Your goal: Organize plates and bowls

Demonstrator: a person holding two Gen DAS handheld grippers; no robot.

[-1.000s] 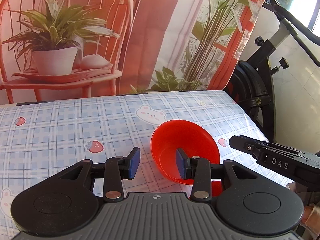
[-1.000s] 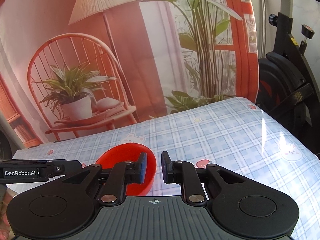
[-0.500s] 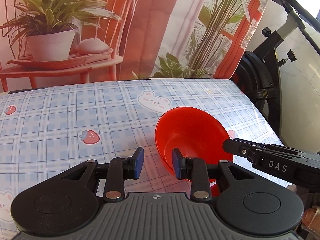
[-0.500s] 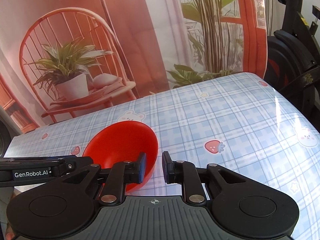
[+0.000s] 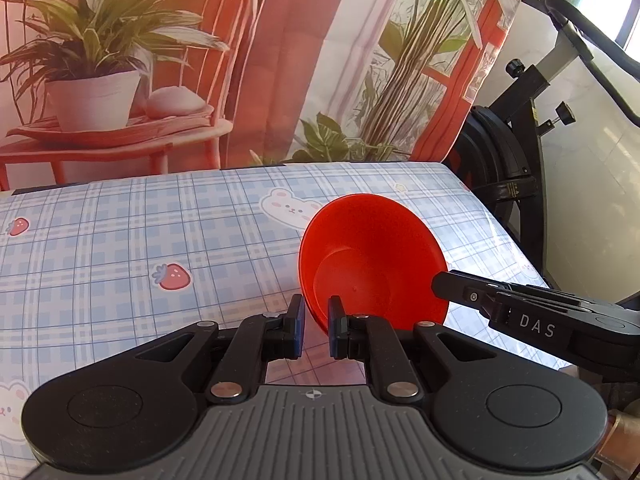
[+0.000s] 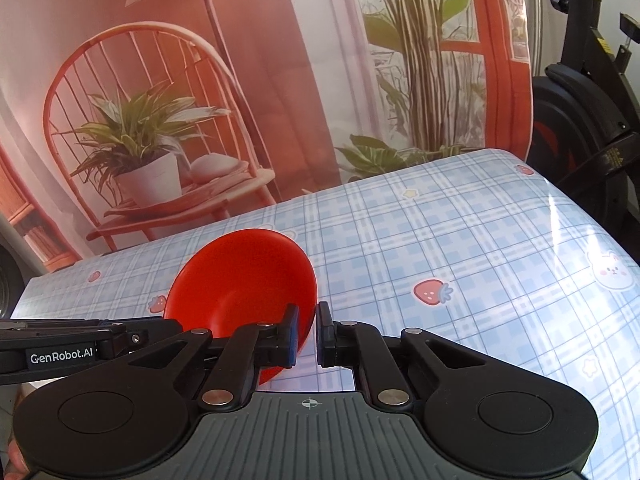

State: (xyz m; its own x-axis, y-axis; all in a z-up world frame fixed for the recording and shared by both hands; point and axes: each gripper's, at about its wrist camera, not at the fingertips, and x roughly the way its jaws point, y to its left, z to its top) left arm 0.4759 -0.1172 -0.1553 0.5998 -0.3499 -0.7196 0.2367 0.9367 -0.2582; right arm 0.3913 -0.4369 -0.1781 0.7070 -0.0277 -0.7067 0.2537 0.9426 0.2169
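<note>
Left gripper (image 5: 316, 330), jaws just closed, pinches the near-left rim of the red bowl (image 5: 372, 264); the bowl tilts above the checked tablecloth (image 5: 140, 240). Right gripper (image 6: 306, 334), jaws likewise just closed, clamps the bowl's opposite rim.

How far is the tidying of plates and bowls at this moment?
Nothing looks finished: no stack or other dish shows on the table. In hand: one red bowl, tilted, its rim pinched on opposite sides by the left hand-held gripper and the right hand-held gripper, both of which have just been closing. Left: placing it; where, the views do not show.
</note>
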